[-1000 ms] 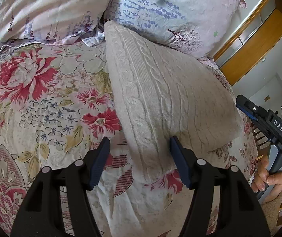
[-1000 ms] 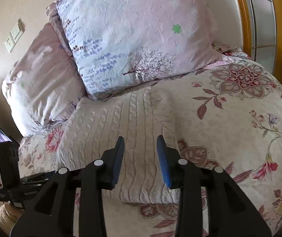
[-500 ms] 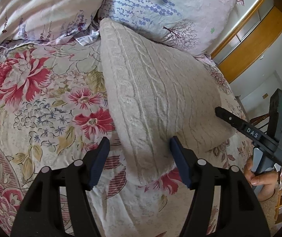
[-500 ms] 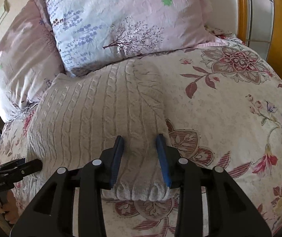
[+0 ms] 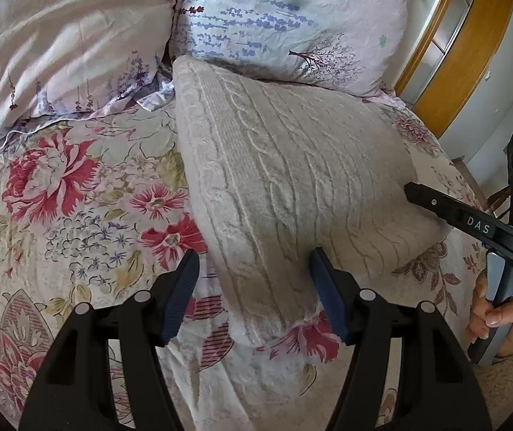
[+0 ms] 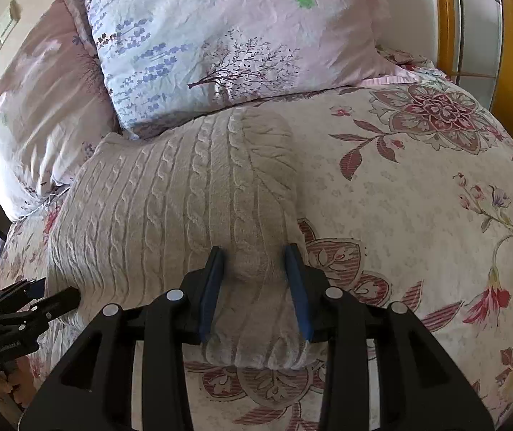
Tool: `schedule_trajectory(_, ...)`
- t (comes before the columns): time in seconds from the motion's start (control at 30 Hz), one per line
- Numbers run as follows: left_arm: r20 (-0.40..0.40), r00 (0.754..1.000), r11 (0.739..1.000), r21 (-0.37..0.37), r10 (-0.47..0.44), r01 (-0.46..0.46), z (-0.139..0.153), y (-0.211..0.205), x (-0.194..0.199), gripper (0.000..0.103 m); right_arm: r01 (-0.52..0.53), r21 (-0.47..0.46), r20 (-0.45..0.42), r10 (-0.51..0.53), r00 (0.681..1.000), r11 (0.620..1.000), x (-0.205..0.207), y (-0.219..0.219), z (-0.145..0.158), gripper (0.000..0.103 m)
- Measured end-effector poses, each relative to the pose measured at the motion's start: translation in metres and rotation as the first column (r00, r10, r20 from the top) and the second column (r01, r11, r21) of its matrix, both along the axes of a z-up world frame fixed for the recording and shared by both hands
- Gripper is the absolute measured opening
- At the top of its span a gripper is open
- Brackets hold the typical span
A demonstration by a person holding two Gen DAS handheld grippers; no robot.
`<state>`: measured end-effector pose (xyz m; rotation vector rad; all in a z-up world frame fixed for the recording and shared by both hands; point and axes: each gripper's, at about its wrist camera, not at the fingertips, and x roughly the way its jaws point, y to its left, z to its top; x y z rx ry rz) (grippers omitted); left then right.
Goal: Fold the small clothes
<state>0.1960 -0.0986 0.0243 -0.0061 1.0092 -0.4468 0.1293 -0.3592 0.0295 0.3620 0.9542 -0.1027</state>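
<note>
A folded cream cable-knit sweater [image 5: 285,186] lies on the floral bedspread [image 5: 77,194], its far end against the pillows. My left gripper [image 5: 254,283] is open, its fingers either side of the sweater's near left corner. In the right wrist view the sweater [image 6: 170,208] fills the middle. My right gripper [image 6: 254,280] is open, its blue pads straddling the raised fold at the sweater's near right edge. The right gripper's tip also shows in the left wrist view [image 5: 472,222], over the sweater's right edge.
Two pillows [image 5: 292,21] [image 5: 62,36] lean at the head of the bed. A wooden wardrobe frame [image 5: 461,54] stands to the right. The bedspread [image 6: 418,197] extends to the right of the sweater. A wall socket [image 6: 1,32] is at the upper left.
My right gripper has moved forward onto the sweater's near right edge, its fingers now either side of the fold. My left gripper has barely shifted at the near left corner.
</note>
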Motion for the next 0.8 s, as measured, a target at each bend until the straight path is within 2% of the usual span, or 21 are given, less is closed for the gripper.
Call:
schedule_trajectory(0.17, 0.003, 1.000, 1.000, 0.009, 0.010, -0.010, 0.001, 0.000, -0.001, 0.065, -0.037, 0.026, -0.007, 0.037, 0.999, 0.999, 0.003, -0.006, -0.002, 0.039)
schedule_trajectory(0.27, -0.061, 0.998, 0.997, -0.071, -0.016, 0.011, 0.005, 0.010, -0.001, 0.065, -0.059, 0.064, -0.036, 0.062, 0.997, 0.996, 0.007, -0.014, -0.002, 0.045)
schedule_trajectory(0.3, -0.085, 0.996, 0.993, -0.120, -0.024, 0.013, 0.008, 0.018, -0.001, 0.065, -0.059, 0.072, -0.056, 0.064, 0.996, 0.996, 0.009, -0.017, -0.003, 0.062)
schedule_trajectory(0.33, -0.096, 0.995, 0.988, -0.151, -0.025, 0.011, 0.011, 0.024, -0.001, 0.065, -0.039, 0.072, -0.114, 0.047, 0.992, 0.997, 0.012, -0.023, -0.006, 0.083)
schedule_trajectory(0.4, -0.099, 0.995, 0.975, -0.220, -0.020, -0.002, 0.019, 0.042, 0.002, 0.065, -0.015, 0.132, -0.143, 0.034, 0.989, 0.991, 0.014, -0.034, -0.008, 0.082)
schedule_trajectory(0.5, -0.102, 0.995, 0.956, -0.291, 0.016, -0.045, 0.028, 0.063, 0.014, 0.066, 0.023, 0.277, -0.065, -0.006, 0.998, 0.961, 0.012, -0.054, 0.006, 0.081)
schedule_trajectory(0.63, -0.196, 0.980, 0.914, -0.391, 0.033, -0.109, 0.020, 0.071, 0.042, 0.066, 0.038, 0.397, -0.059, -0.016, 0.998, 0.917, 0.026, -0.063, 0.005, 0.082)
schedule_trajectory(0.8, -0.295, 0.955, 0.890, -0.424, 0.037, -0.166, -0.002, 0.060, 0.066, 0.066, 0.064, 0.448, -0.103, -0.019, 0.994, 0.892, 0.051, -0.069, -0.007, 0.082)
